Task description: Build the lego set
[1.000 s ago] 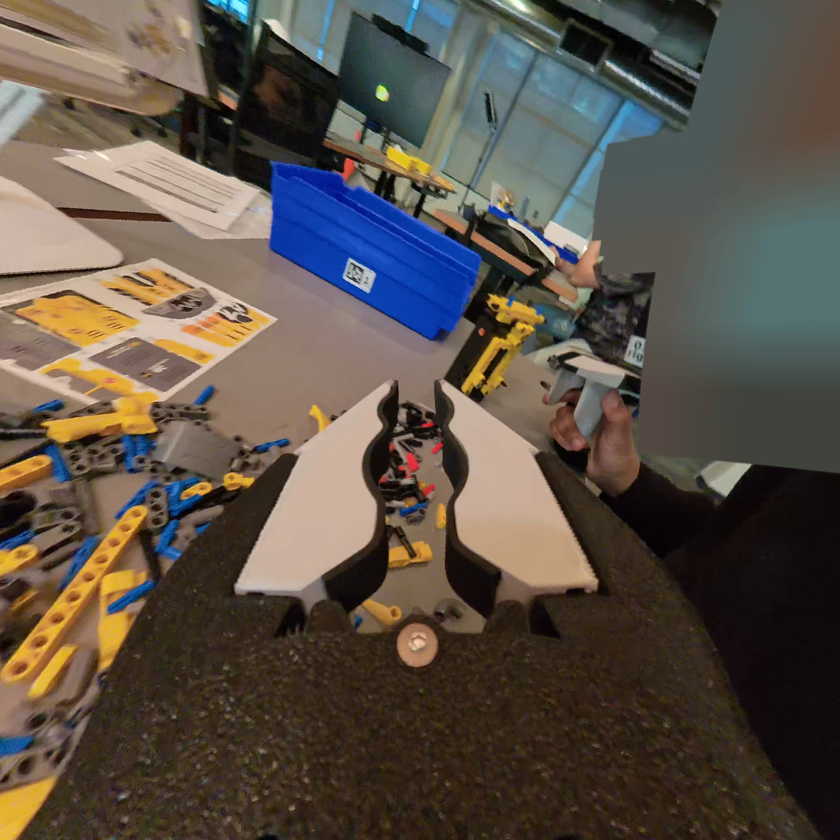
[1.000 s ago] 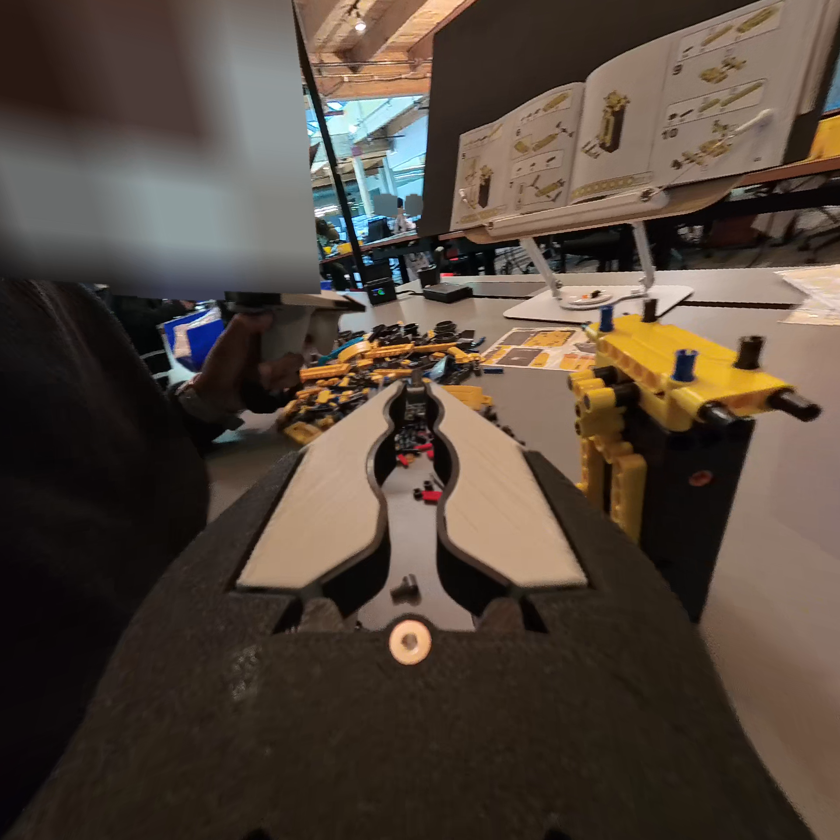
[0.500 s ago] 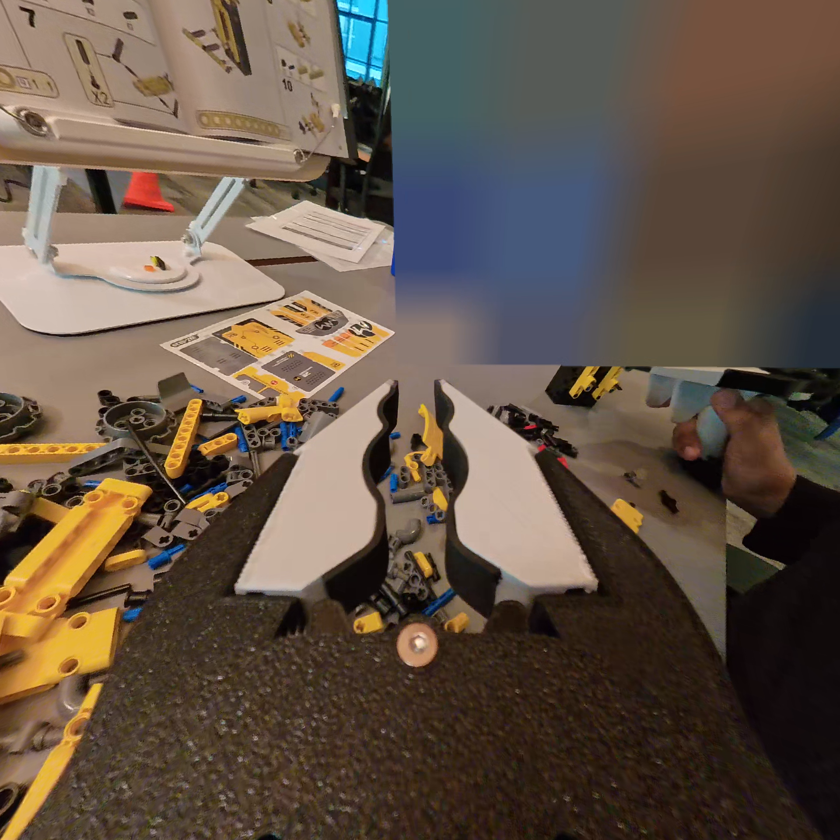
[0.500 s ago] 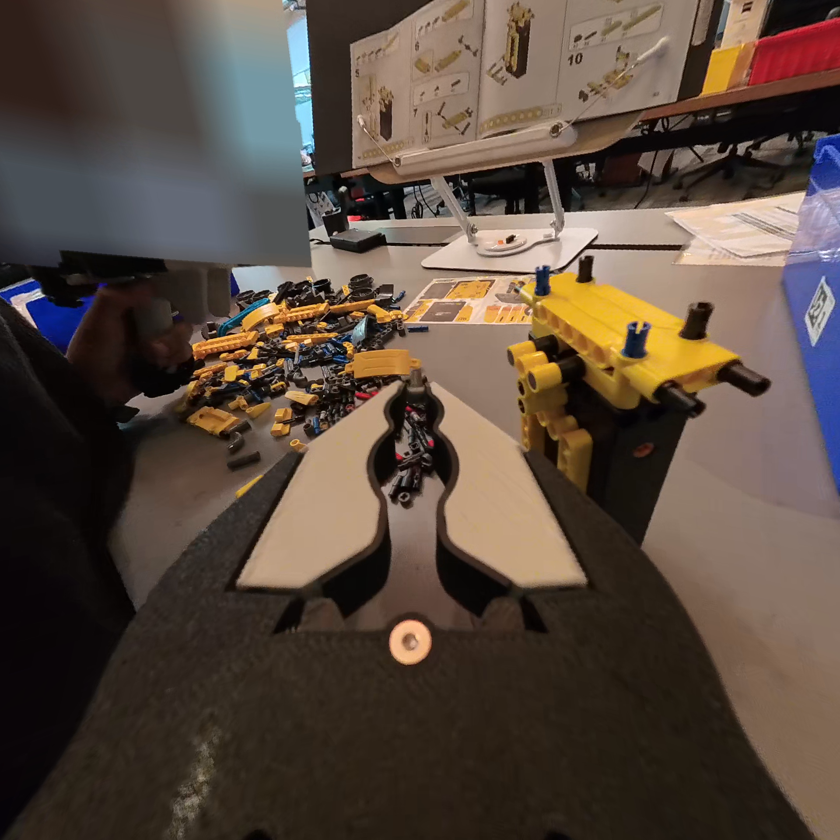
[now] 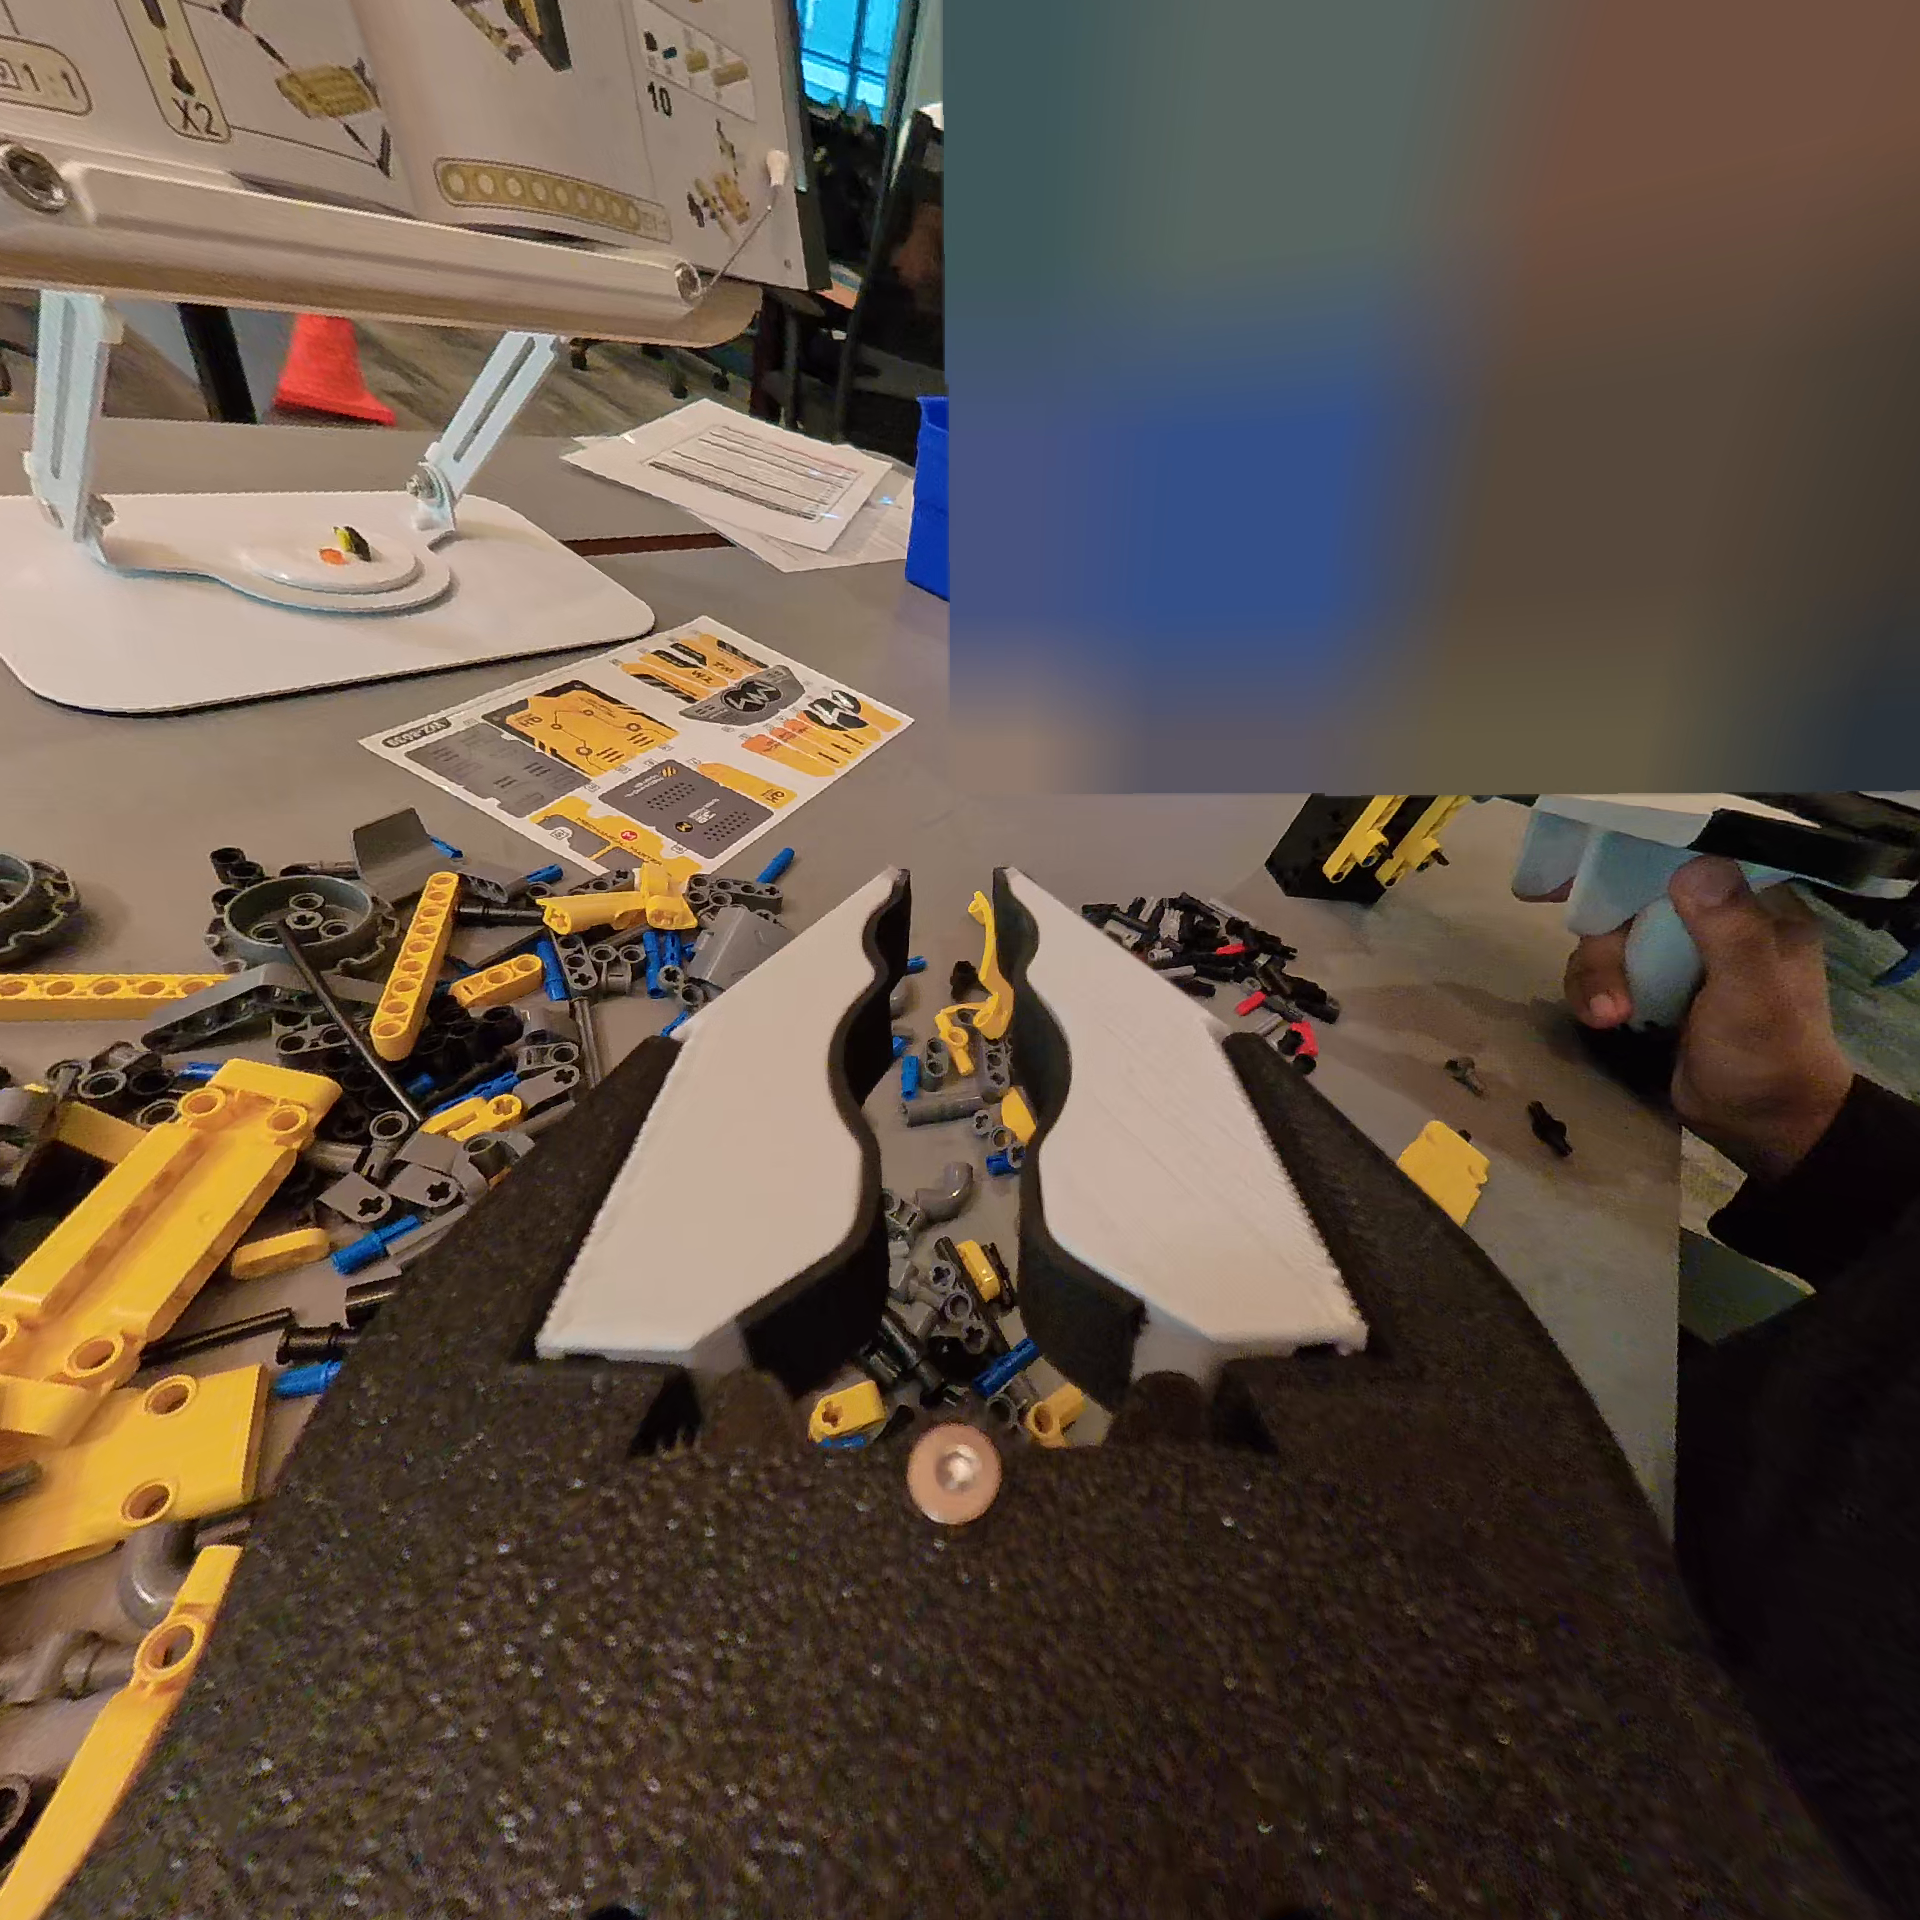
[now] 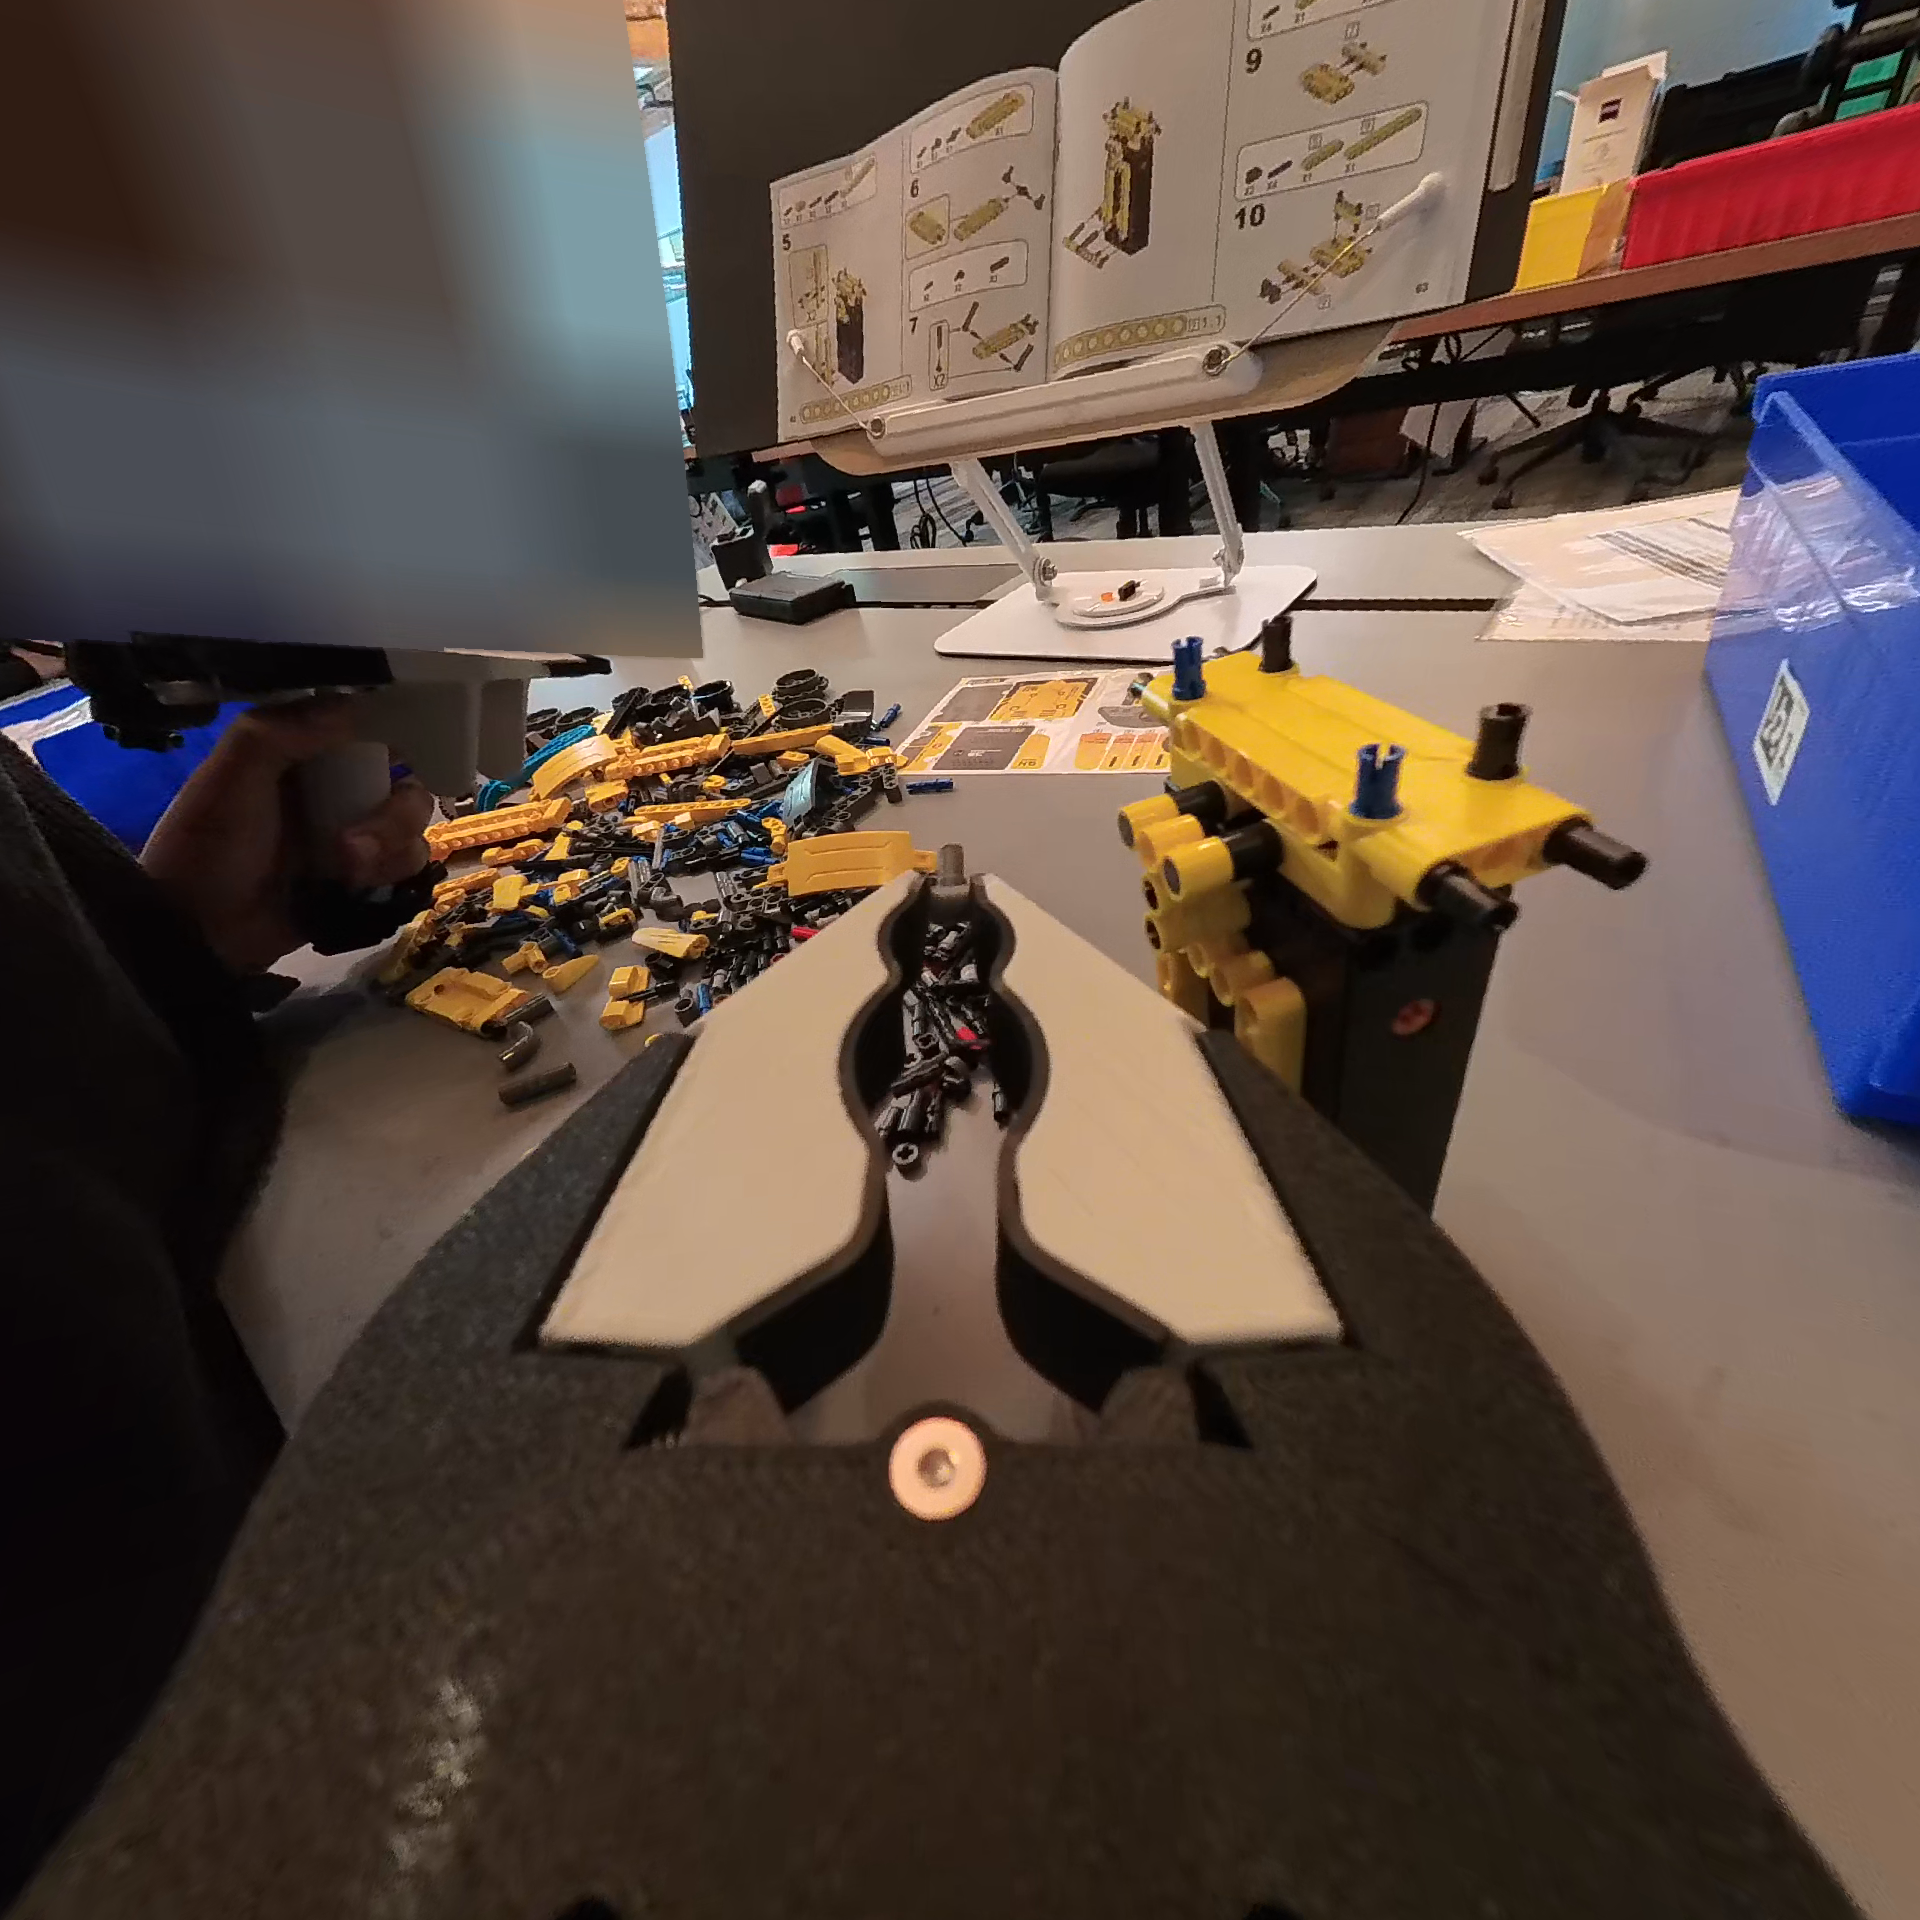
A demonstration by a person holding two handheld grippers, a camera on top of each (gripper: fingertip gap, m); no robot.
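Note:
My left gripper [image 5: 951, 883] is open and empty, hovering low over a pile of loose yellow, grey, black and blue building pieces [image 5: 416, 1018]; a curved yellow piece [image 5: 992, 966] lies between its fingertips. My right gripper [image 6: 951, 883] is shut on a small grey pin [image 6: 951, 862] at its tips, above a heap of small black pins [image 6: 935, 1029]. A yellow and black built assembly [image 6: 1340, 862] stands just to its right. It also shows in the left wrist view [image 5: 1361, 847]. A hand holds each gripper's handle [image 5: 1662, 914] [image 6: 395, 727].
An open instruction booklet [image 6: 1122, 208] sits on a white stand [image 5: 312, 603] at the back of the grey table. A sticker sheet [image 5: 644, 748] lies in front of it. A blue bin [image 6: 1839, 727] stands at the right, with printed papers [image 5: 748, 478] behind. The grippers' ends are close to 25 centimeters from one another.
My left gripper has swung left from the blue bin toward the pile and the stand. My right gripper has turned right, bringing the blue bin into view. Both jaws stand as before.

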